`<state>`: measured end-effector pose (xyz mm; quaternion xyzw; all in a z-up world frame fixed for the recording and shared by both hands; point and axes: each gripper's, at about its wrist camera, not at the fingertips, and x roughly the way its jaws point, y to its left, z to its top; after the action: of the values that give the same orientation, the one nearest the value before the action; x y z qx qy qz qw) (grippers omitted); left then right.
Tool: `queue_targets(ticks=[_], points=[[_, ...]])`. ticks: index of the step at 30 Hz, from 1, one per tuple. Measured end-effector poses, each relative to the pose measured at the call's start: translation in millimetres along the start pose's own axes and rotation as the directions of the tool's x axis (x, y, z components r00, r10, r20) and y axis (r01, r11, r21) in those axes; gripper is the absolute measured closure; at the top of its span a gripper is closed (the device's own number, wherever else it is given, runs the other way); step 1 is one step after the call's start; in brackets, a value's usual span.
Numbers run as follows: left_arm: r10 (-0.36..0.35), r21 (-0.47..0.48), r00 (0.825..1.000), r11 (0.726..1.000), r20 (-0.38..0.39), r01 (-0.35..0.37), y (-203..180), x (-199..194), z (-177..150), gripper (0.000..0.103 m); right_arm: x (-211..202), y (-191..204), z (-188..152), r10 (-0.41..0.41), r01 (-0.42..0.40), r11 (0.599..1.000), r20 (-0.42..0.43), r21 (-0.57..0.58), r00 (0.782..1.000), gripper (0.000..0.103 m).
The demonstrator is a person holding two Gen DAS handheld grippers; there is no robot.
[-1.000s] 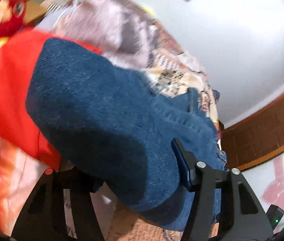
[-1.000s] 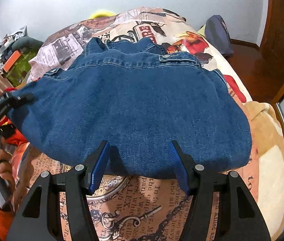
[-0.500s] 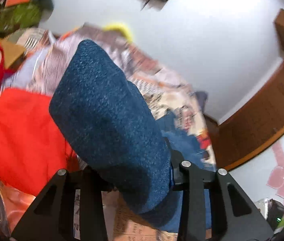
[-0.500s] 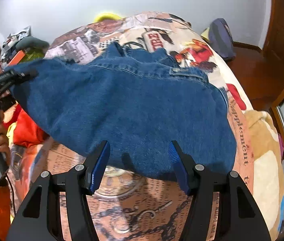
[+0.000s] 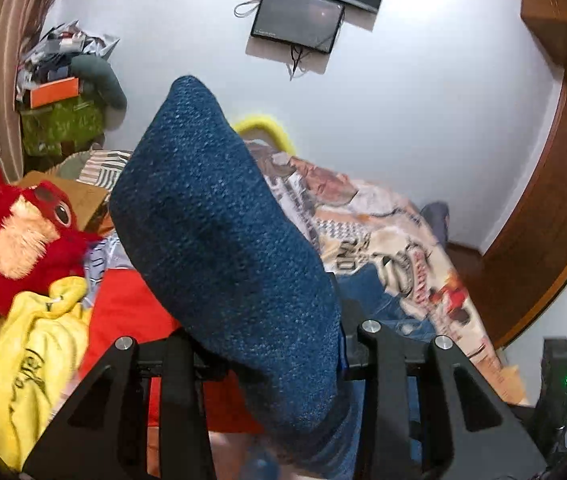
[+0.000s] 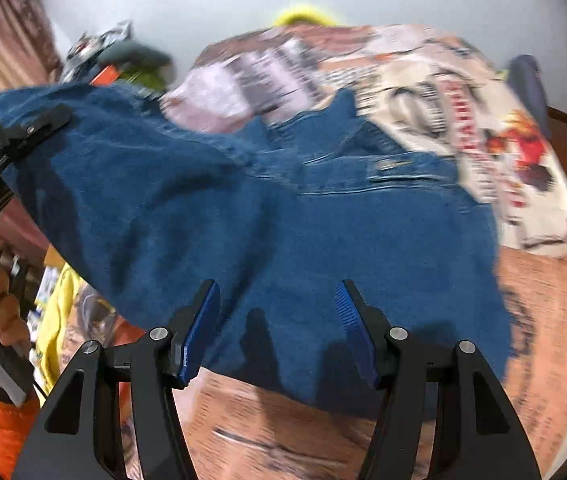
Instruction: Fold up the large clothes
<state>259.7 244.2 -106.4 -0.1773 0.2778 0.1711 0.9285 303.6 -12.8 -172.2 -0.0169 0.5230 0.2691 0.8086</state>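
- My left gripper (image 5: 267,356) is clamping the blue denim jacket's (image 6: 283,216) left edge, lifting it off the printed bedspread (image 6: 523,300) for folding.
- My right gripper (image 6: 277,332) is hovering apart, empty, over its near hem.

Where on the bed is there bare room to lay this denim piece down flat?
Bare printed bedspread shows beyond the blue denim garment toward the white wall, and along its right edge. The strip nearest the right hand-held gripper is bare too. The left side is crowded: yellow cloth, red cloth, red plush toy.
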Motion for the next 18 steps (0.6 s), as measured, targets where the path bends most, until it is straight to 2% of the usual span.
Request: queue_targets(ticks=[4, 6, 9, 11, 14, 15, 18], points=[[0.014, 0.041, 1.000, 0.999, -0.012, -0.014, -4.4, -2.3, -12.6, 0.066, 44.0, 23.4, -8.2, 0.003, -0.010, 0.997, -0.097, -0.073, 0.995, 0.047], [0.010, 0.075, 1.000, 0.997, -0.017, -0.009, -19.3, -4.0, -17.5, 0.066, 56.4, 26.1, -14.1, -0.008, -0.003, 0.996, -0.114, -0.093, 0.993, 0.047], [0.022, 0.177, 1.000, 0.984, 0.011, -0.024, -44.6, -5.4, -21.6, 0.066, 48.0, 17.4, -15.9, 0.030, -0.042, 0.995, -0.125, -0.095, 0.992, 0.047], [-0.004, 0.215, 1.000, 0.977, 0.014, 0.001, -60.1, -7.8, -22.2, 0.066, 30.6, 2.9, -15.1, 0.038, -0.043, 0.998, -0.102, -0.053, 0.994, 0.047], [-0.058, 0.248, 0.998, 0.967, -0.001, 0.057, -85.1, -9.0, -23.6, 0.067, 1.6, -20.7, -19.5, -0.022, 0.020, 0.999, -0.048, -0.039, 0.999, 0.047], [-0.069, 0.259, 0.998, 0.963, -0.008, 0.068, -94.4, -8.9, -24.3, 0.068, -13.9, -35.3, -25.4, -0.075, 0.075, 0.997, -0.017, -0.033, 0.997, 0.047], [-0.120, 0.293, 0.992, 0.948, -0.033, 0.124, -124.2, -6.8, -28.4, 0.069, -38.8, -64.3, -40.9, -0.215, 0.215, 0.976, 0.032, -0.013, 0.976, 0.046]])
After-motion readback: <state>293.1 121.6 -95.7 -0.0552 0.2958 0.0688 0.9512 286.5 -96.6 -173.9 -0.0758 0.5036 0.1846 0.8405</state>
